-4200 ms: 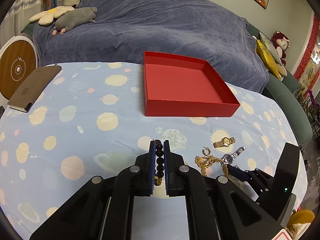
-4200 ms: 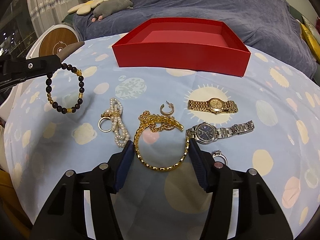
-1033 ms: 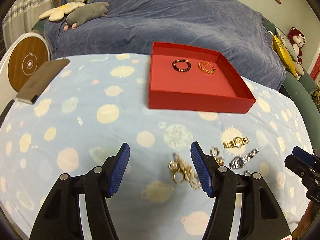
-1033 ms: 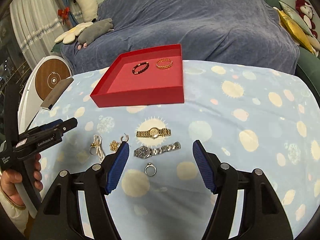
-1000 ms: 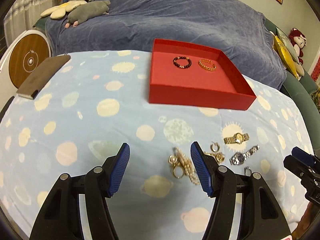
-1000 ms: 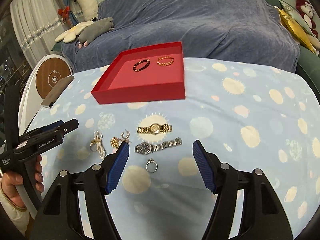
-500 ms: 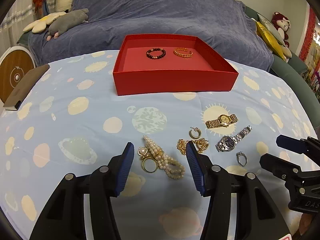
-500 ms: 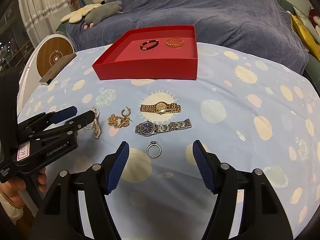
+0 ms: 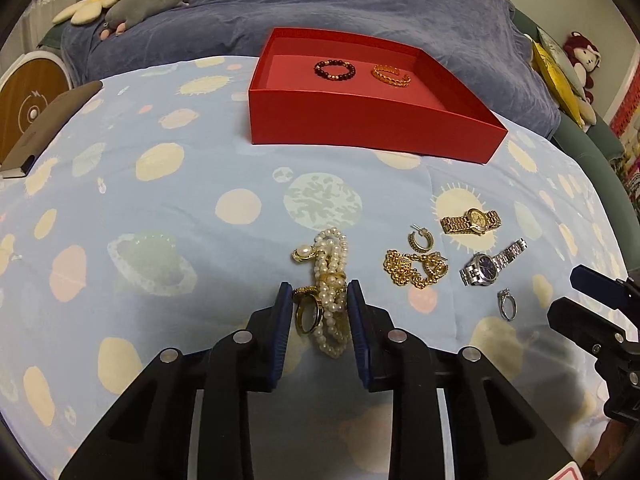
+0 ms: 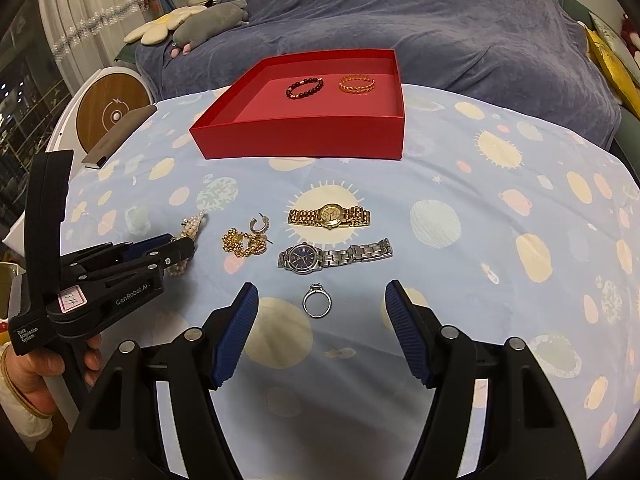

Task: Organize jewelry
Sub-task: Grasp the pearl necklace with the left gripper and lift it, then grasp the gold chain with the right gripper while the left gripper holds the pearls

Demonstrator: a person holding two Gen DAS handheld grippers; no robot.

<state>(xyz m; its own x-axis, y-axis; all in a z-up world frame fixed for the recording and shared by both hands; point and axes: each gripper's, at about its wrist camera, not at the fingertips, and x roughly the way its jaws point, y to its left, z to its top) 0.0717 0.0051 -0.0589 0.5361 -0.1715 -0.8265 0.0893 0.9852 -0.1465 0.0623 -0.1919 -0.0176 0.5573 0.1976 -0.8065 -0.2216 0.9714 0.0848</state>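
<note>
A red box (image 9: 360,120) holds a dark bead bracelet (image 9: 334,70) and a gold bangle (image 9: 391,76). My left gripper (image 9: 316,304) is part open with its jaws on either side of a pearl strand and gold ring (image 9: 330,280) on the cloth. My right gripper (image 10: 320,300) is wide open just before a silver ring (image 10: 317,304). Beyond it lie a silver watch (image 10: 332,258), a gold watch (image 10: 330,216), a gold chain (image 10: 244,244) and a hoop earring (image 10: 259,225).
The table has a blue spotted cloth (image 9: 160,208). A brown notebook (image 9: 48,124) lies at its left edge. A sofa under a blue throw (image 9: 320,4) stands behind, and a round white device (image 10: 108,112) stands at the left.
My left gripper has dropped forward onto the pearl strand and its jaws have narrowed around it. My right gripper has moved closer to the silver ring.
</note>
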